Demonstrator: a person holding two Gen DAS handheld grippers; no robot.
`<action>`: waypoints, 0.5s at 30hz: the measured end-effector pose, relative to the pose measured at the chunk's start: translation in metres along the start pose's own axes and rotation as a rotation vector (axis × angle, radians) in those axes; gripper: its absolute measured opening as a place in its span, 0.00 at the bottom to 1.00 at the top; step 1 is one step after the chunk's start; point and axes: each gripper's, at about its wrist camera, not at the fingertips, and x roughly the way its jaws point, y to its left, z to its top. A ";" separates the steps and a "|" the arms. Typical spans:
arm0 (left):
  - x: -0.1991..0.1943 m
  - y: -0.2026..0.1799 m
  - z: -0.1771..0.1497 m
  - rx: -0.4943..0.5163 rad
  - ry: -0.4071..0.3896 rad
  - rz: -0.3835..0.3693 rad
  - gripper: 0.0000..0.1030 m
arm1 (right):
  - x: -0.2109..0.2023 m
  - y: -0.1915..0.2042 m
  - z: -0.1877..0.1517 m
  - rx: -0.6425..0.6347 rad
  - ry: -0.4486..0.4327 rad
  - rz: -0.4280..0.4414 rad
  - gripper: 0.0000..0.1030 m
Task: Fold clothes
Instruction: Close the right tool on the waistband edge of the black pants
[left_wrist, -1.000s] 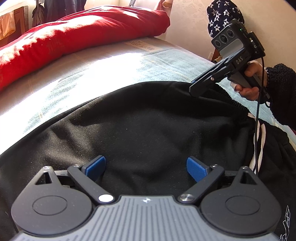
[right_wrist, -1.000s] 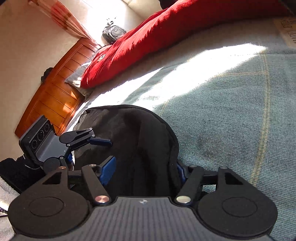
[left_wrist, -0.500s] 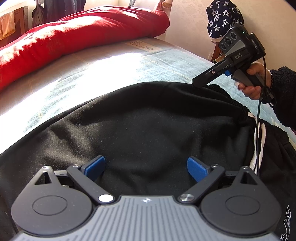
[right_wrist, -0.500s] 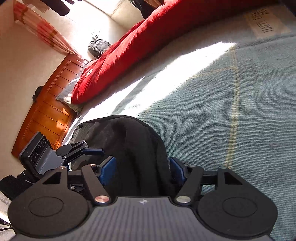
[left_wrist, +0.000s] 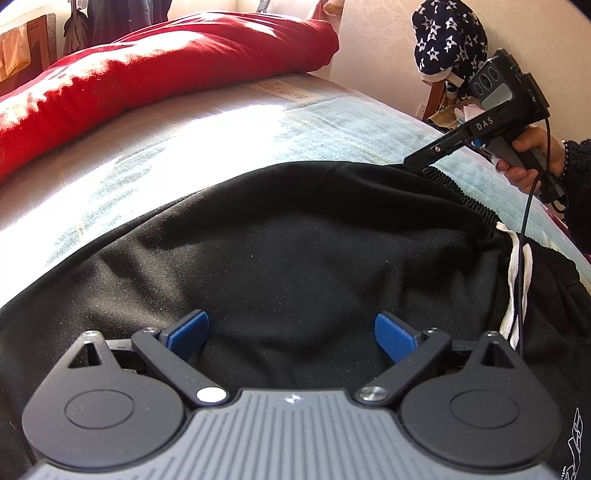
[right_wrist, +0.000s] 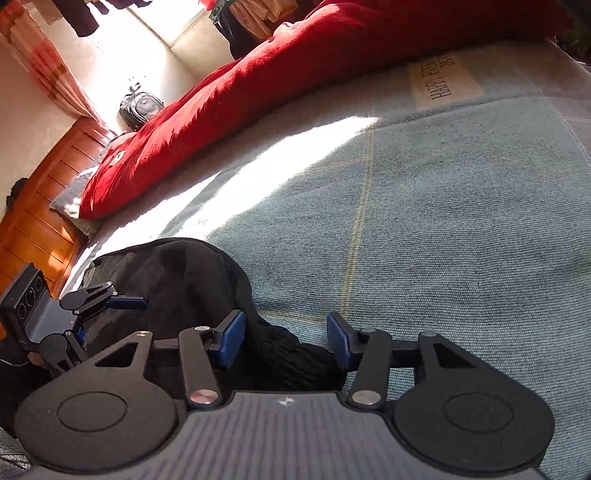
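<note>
Black trousers (left_wrist: 295, 240) with a gathered elastic waistband (left_wrist: 461, 192) and a white drawstring (left_wrist: 517, 273) lie spread on a pale blue blanket (left_wrist: 332, 122). My left gripper (left_wrist: 291, 336) hovers open over the middle of the cloth, with nothing pinched. It also shows at the left of the right wrist view as the left gripper (right_wrist: 110, 319). A hand holds my right gripper (left_wrist: 415, 162) at the far waistband corner. In its own view the right gripper (right_wrist: 286, 343) is closing, with the bunched waistband corner (right_wrist: 295, 354) between its jaws and the pads (right_wrist: 231, 341) not pressing on it.
A red duvet (right_wrist: 295, 74) lies along the far side of the bed. A wooden headboard (right_wrist: 40, 206) stands at the left, with a dark backpack (right_wrist: 140, 107) on the floor beyond. A star-patterned cloth (left_wrist: 447, 40) hangs by the wall. Bare blanket (right_wrist: 443, 221) stretches right of the trousers.
The right gripper has slid along the waistband to its corner, and its jaws have narrowed around the bunched edge. The left gripper has not moved.
</note>
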 end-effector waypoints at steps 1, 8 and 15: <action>0.001 -0.001 0.000 0.001 0.000 0.002 0.96 | 0.003 0.006 -0.001 -0.030 0.010 -0.029 0.53; 0.001 -0.003 0.000 -0.001 -0.001 0.006 0.96 | 0.017 0.045 -0.005 -0.246 0.028 -0.277 0.39; 0.001 -0.002 -0.001 -0.003 -0.005 0.005 0.96 | 0.023 0.060 -0.003 -0.337 0.038 -0.436 0.28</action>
